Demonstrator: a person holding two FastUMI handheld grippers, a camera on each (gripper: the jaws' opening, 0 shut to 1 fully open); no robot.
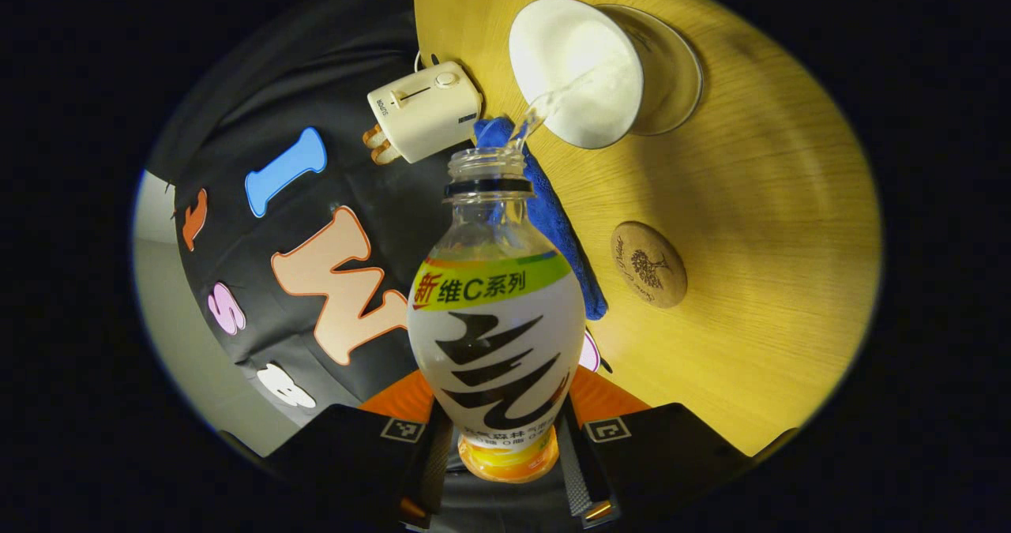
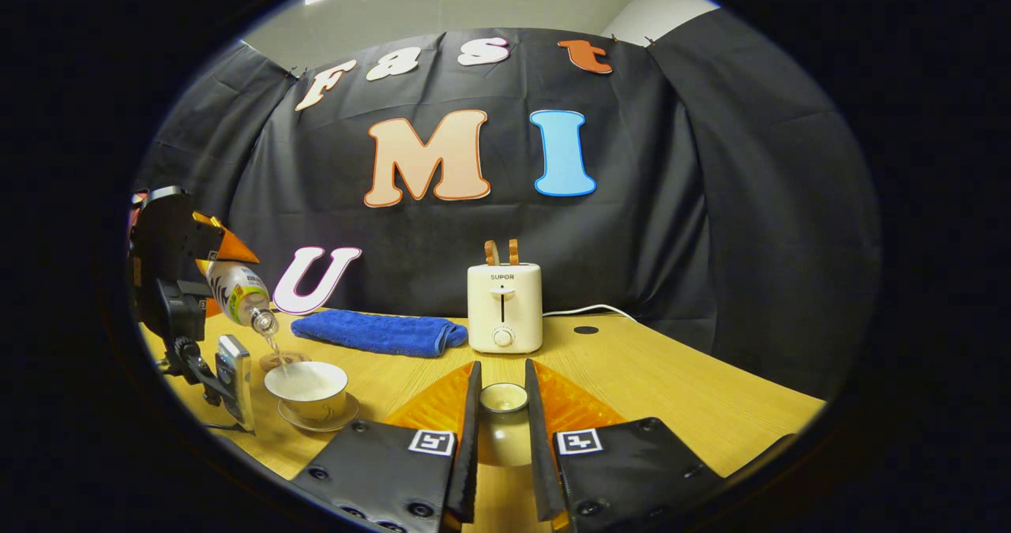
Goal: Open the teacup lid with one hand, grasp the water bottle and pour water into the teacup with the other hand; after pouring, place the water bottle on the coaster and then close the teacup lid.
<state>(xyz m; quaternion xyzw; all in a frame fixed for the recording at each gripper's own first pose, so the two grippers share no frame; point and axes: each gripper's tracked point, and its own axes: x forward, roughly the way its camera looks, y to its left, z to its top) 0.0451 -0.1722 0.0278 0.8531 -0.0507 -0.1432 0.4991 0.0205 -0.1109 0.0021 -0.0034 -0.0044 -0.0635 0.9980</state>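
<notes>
Your left gripper [image 1: 505, 446] is clamped on the water bottle [image 1: 496, 335], both fingers pressing its lower body. Bottle's tipped, cap off, neck aimed at the teacup [image 1: 580, 71]; a thin stream of water runs from the mouth into the cup. In the right gripper view you see the same: bottle [image 2: 237, 290] tilted down over the teacup [image 2: 308, 387], which sits on its saucer [image 2: 320, 421] near the table's [image 2: 671, 391] left edge.

Your right gripper [image 2: 503, 430] has the teacup lid [image 2: 503, 426] pinched btwn its fingers, held above the table, well apart from the cup.

Coaster [image 1: 648, 264] lies bare on the wood, near the blue towel [image 1: 553, 217]. Toaster [image 2: 505, 306] stands just beside the towel [image 2: 379, 333], w/ bread slices poking out the top.
</notes>
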